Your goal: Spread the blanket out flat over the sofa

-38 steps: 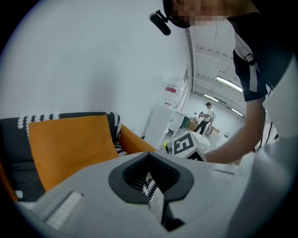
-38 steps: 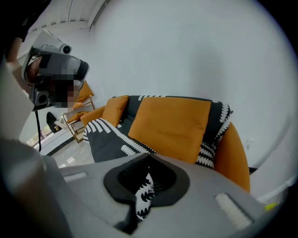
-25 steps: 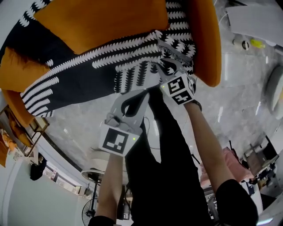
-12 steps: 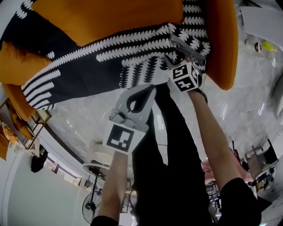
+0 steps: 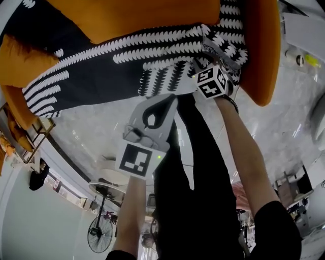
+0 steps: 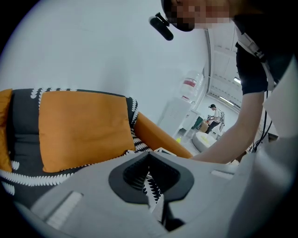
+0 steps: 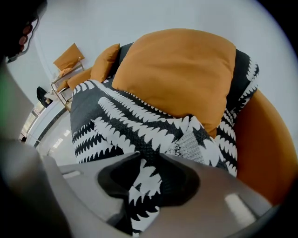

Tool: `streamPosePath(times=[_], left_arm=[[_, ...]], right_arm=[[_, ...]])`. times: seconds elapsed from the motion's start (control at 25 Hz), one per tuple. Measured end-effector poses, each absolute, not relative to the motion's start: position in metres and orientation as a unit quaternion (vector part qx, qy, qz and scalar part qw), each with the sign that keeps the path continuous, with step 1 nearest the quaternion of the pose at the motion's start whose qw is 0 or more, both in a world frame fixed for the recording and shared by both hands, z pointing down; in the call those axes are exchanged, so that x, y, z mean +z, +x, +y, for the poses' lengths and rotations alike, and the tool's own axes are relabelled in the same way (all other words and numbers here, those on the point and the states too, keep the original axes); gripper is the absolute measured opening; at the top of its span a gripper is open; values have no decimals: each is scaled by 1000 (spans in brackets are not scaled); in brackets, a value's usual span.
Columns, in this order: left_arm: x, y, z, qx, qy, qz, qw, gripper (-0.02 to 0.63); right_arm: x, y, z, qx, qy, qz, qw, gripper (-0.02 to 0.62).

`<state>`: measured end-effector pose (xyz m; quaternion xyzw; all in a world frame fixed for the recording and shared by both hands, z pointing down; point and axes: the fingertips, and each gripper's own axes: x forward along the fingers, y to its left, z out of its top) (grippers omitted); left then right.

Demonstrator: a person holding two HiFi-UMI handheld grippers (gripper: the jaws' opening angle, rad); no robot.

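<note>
A black blanket (image 5: pixel 101 71) with white leaf stripes lies over the seat of the orange sofa (image 5: pixel 261 56), under an orange cushion (image 5: pixel 142 15). My right gripper (image 5: pixel 216 53) hangs low over the blanket's right end beside the armrest. Its jaws have just opened and then partly closed, and stand open with patterned cloth (image 7: pixel 125 125) showing between and below them (image 7: pixel 139 190). My left gripper (image 5: pixel 170 99) is at the blanket's hanging front hem. Its jaws look shut, and a thin strip of the patterned cloth shows in the slit between them (image 6: pixel 151 186).
A second orange cushion (image 5: pixel 20 56) lies at the sofa's left end. Pale marble floor (image 5: pixel 91 132) runs in front, with a wooden rack (image 5: pixel 20 142) at the left, a fan (image 5: pixel 99 236) behind me, and small items (image 5: pixel 304 58) on the floor at the right. My own legs stand close to the seat.
My right gripper has sunk toward the blanket by the armrest and its jaws have come apart. The left gripper has stayed at the front hem with little movement.
</note>
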<state>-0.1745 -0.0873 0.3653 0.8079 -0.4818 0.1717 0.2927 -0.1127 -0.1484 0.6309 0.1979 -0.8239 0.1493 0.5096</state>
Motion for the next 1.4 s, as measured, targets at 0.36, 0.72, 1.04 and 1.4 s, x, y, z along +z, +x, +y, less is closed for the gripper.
streamPosePath(times=[0.36,0.72,1.04,1.4], left_arm=[[369,-185,-79,167,798,-486,314,6],[353,-182,-54,149,802,-486,314,6],[341,-179,-24,143,818,-484,276,6],[321,-172,40,123,828,-479,264,6]], right_arm=[[620,-115,-153,131,208,-822,514,56],[580,-117,-138,116,223,-832,495,31],[539,-108,-113,97,254,-842,467,28],[499,-78,-62,91,312,-827,460,23]])
